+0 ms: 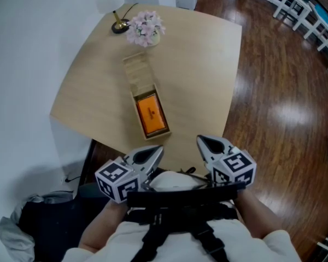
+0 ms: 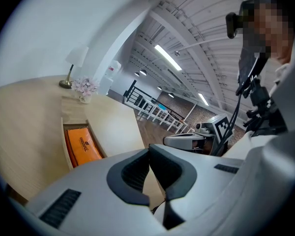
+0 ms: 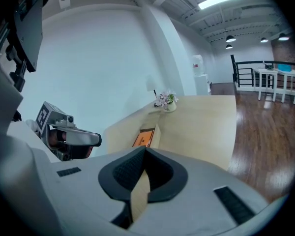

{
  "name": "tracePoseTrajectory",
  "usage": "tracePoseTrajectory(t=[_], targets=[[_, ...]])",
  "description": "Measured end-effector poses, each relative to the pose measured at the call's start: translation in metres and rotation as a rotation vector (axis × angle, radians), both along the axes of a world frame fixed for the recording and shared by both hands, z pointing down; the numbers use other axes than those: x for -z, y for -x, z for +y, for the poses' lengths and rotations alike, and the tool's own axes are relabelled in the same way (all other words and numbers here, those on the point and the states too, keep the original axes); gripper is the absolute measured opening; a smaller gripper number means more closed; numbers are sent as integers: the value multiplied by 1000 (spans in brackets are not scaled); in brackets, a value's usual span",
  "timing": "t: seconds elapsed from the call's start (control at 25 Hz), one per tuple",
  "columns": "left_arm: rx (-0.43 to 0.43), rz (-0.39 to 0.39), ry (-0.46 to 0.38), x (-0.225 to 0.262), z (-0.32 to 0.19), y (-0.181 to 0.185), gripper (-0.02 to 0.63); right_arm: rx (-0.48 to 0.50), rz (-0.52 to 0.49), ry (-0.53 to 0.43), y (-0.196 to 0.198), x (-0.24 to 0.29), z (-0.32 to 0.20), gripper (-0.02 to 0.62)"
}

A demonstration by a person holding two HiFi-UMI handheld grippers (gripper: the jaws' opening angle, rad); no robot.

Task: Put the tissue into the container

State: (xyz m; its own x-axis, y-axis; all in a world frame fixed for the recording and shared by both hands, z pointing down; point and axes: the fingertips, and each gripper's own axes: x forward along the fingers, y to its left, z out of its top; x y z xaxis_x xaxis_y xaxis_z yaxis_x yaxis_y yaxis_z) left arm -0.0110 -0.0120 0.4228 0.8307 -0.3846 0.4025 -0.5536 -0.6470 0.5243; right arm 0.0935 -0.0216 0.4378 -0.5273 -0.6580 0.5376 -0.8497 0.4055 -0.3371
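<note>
An orange tissue pack lies inside a long open wooden container in the middle of the light wooden table. The container's pale lid extends away from it toward the flowers. Both grippers hover near the person's body, off the table's near edge. My left gripper is shut and holds nothing, and my right gripper is the same. In the left gripper view the jaw tips of the left gripper meet, with the tissue pack ahead to the left. The right gripper points toward the container.
A vase of pink flowers and a brass lamp base stand at the table's far end. A white wall lies to the left, dark wooden floor to the right. White chairs stand far right.
</note>
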Motion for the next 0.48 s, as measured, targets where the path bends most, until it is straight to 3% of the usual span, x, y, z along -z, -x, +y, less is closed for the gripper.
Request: tracePoseTrajectory(t=[0.48], targets=[[8, 12, 8, -3, 1, 6, 1, 15, 47, -5, 6, -3, 4, 2]])
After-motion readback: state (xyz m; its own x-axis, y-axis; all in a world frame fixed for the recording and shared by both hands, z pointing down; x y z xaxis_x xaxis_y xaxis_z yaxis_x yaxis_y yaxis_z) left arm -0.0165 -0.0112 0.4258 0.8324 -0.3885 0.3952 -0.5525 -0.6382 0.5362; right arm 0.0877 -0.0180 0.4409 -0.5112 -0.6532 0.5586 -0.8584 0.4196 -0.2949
